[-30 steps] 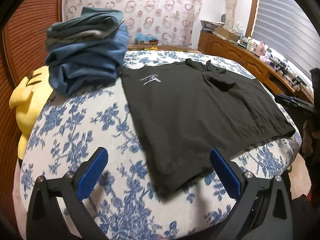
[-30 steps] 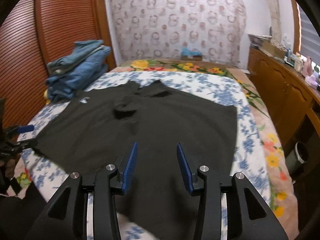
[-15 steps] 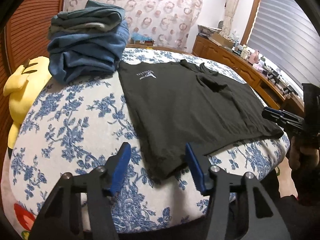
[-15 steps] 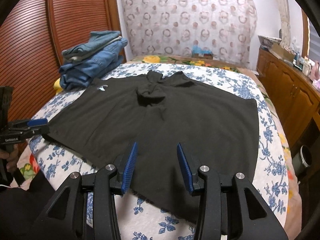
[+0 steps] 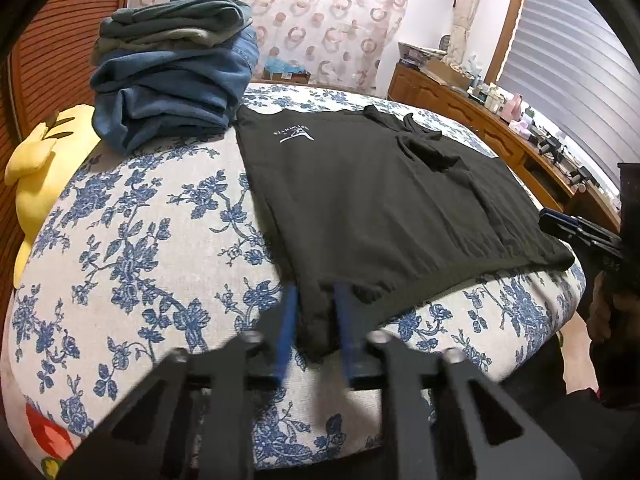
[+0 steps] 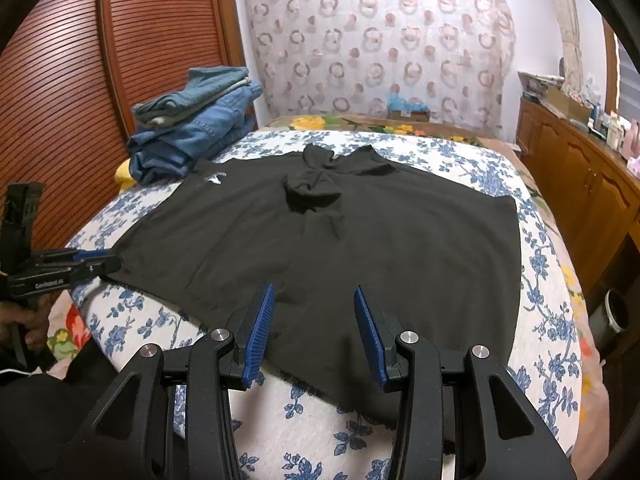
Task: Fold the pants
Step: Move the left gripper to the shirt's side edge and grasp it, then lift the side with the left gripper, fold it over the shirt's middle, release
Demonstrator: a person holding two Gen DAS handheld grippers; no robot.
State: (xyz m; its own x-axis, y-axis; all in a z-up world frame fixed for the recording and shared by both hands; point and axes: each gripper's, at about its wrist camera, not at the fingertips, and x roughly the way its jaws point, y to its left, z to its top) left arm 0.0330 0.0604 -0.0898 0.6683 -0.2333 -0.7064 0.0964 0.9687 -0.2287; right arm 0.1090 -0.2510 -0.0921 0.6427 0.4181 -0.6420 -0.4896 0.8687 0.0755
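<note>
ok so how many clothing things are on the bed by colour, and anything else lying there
black garment spread flat: 1
blue folded denim pile, separate pieces too stacked to count: 1
yellow plush toy at the bed's edge: 1
total: 3

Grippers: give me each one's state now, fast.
Left gripper: closing around the black pants' near corner; a firm pinch cannot be told.
Right gripper: open, above the pants' near edge, holding nothing.
</note>
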